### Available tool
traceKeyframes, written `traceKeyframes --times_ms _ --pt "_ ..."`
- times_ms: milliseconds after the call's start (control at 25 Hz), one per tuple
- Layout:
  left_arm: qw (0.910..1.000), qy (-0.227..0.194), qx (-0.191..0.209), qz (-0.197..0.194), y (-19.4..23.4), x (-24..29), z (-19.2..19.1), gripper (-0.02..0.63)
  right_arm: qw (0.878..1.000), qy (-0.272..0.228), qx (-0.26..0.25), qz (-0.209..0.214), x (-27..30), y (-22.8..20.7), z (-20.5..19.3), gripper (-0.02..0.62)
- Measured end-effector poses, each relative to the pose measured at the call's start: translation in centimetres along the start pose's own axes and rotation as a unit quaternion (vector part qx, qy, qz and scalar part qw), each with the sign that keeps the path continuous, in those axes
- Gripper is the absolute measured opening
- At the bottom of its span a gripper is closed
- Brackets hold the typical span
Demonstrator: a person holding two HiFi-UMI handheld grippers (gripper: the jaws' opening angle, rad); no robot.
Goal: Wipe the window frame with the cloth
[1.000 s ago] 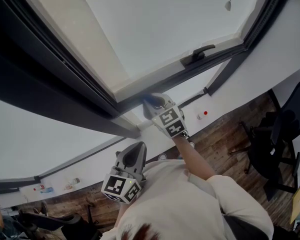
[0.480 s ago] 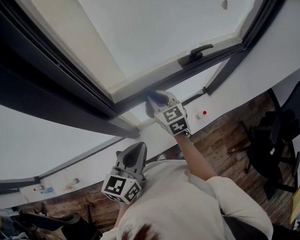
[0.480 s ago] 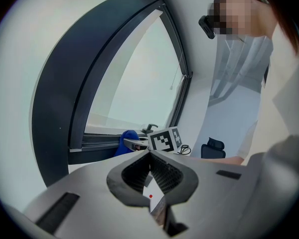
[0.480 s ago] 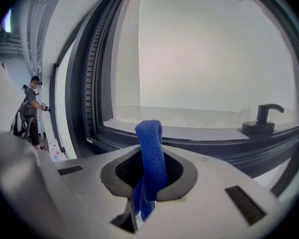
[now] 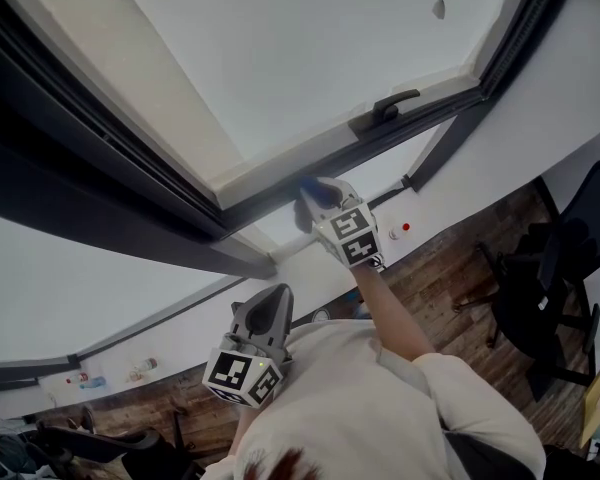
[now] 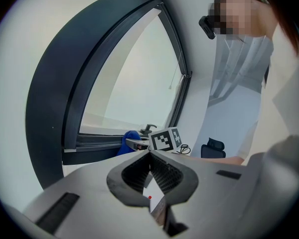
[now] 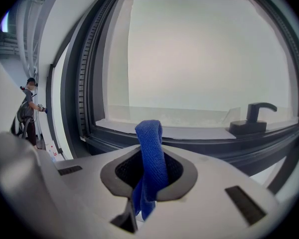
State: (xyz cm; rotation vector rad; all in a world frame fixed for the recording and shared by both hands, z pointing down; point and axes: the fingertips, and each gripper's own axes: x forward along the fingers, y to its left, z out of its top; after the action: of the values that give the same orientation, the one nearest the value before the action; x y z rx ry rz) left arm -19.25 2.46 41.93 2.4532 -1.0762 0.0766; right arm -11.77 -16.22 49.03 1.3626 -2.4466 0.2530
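Right gripper: was held out ahead of the body, well beyond the left one, jaws closed on a blue cloth.
Right arm: was stretched forward, forearm bare below a white sleeve.
Left gripper: was held close to the chest, jaws pressed together, nothing between them.

Left gripper, right gripper: grey moulded shells, each with 1 white cube of black square markers. White short-sleeved shirt.

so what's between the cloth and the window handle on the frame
Nothing: the right gripper view shows only bare frame between the cloth and the handle.
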Motion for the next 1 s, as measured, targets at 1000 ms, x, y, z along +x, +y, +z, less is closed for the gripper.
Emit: traceKeyframes --times_ms 1000 --pt "1.0 0.004 0.001 -0.001 -1.4 1.2 -0.3 0.009 0.999 -0.003 0.024 -0.045 -1.7 -5.6 -0.6 0.049"
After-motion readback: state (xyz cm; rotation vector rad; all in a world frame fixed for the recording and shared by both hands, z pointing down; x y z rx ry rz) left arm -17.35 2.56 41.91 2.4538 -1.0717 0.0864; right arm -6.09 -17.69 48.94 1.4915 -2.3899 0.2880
